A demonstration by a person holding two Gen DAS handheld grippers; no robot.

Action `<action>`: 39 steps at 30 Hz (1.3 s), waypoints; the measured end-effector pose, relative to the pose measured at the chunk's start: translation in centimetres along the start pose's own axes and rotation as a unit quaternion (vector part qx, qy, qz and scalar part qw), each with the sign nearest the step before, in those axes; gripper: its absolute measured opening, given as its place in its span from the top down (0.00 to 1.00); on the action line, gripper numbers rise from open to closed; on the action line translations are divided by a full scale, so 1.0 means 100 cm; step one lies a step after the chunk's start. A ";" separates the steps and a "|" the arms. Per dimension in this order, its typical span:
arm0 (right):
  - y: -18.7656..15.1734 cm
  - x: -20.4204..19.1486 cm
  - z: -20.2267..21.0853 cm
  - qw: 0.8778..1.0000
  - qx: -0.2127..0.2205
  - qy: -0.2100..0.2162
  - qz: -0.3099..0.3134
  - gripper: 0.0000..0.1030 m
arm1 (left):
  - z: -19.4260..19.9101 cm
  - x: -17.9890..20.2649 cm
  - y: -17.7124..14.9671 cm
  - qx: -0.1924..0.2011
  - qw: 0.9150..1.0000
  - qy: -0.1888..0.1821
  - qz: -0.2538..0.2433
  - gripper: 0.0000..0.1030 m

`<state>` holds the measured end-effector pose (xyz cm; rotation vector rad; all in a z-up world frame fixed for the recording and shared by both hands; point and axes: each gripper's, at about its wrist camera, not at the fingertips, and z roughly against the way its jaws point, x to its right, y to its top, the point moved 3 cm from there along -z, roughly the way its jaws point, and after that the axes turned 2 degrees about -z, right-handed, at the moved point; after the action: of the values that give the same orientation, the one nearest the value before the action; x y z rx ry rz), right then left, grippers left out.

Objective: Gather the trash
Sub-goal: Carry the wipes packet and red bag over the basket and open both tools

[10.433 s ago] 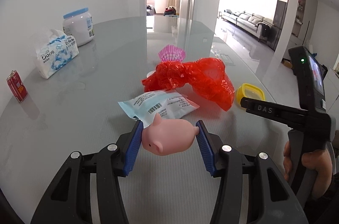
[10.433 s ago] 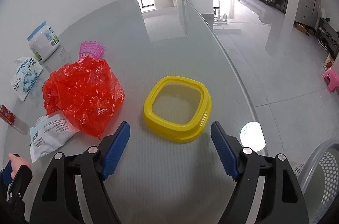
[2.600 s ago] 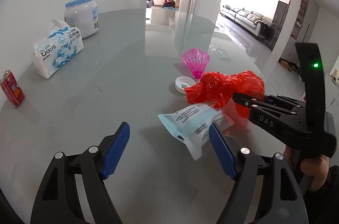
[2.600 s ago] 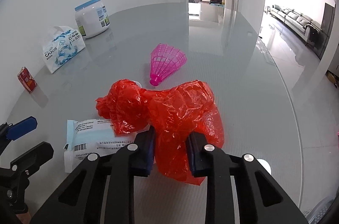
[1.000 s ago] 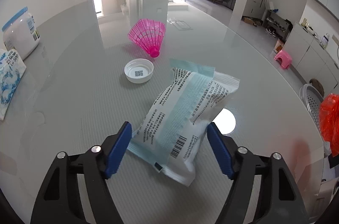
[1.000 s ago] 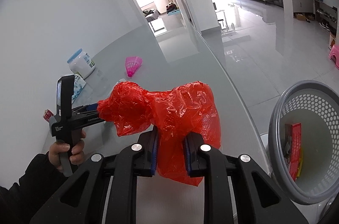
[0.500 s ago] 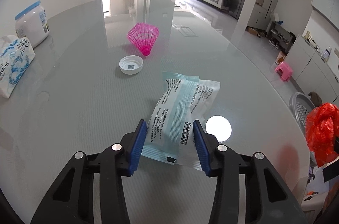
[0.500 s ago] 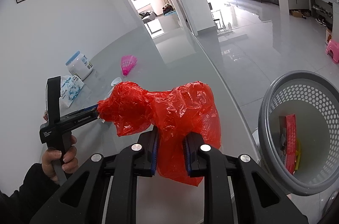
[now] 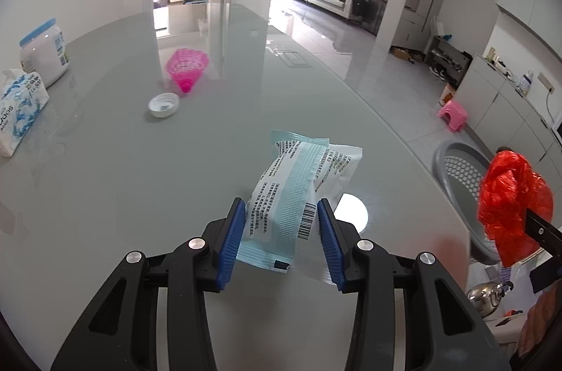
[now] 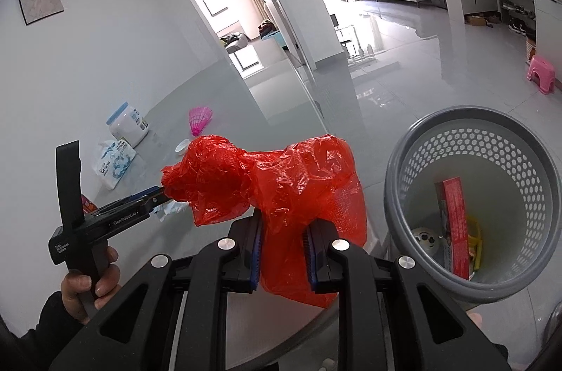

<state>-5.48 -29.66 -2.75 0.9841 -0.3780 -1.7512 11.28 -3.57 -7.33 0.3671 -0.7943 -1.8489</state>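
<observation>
Pinching the wet-wipe packet (image 9: 298,195) and red bag (image 10: 281,191), both pairs of jaws hold tight.

Far ahead and left of the tongs stand a white jar (image 9: 44,51) and tissue pack (image 9: 19,111); a pink stool (image 9: 453,115) sits away to their right.
</observation>
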 end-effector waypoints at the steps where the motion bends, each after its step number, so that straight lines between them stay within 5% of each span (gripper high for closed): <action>1: -0.001 0.006 0.003 1.000 0.003 -0.003 -0.005 0.81 | 0.001 0.007 -0.001 0.000 1.000 -0.006 -0.002 0.60; 16: -0.014 0.115 0.058 0.992 0.048 -0.092 -0.076 0.81 | -0.009 0.143 0.003 0.005 0.996 -0.087 -0.036 0.60; 29: -0.007 0.183 0.060 0.985 0.047 -0.140 -0.093 0.81 | -0.051 0.244 0.003 -0.010 0.990 -0.100 -0.102 0.60; 39: -0.006 0.207 0.040 0.982 0.027 -0.152 -0.108 0.81 | -0.078 0.275 -0.003 -0.032 0.986 -0.094 -0.131 0.61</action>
<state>-11.35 -48.70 -9.77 0.8191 -0.5297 -2.1073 4.34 -31.19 -10.23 0.2690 -0.8440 -2.1748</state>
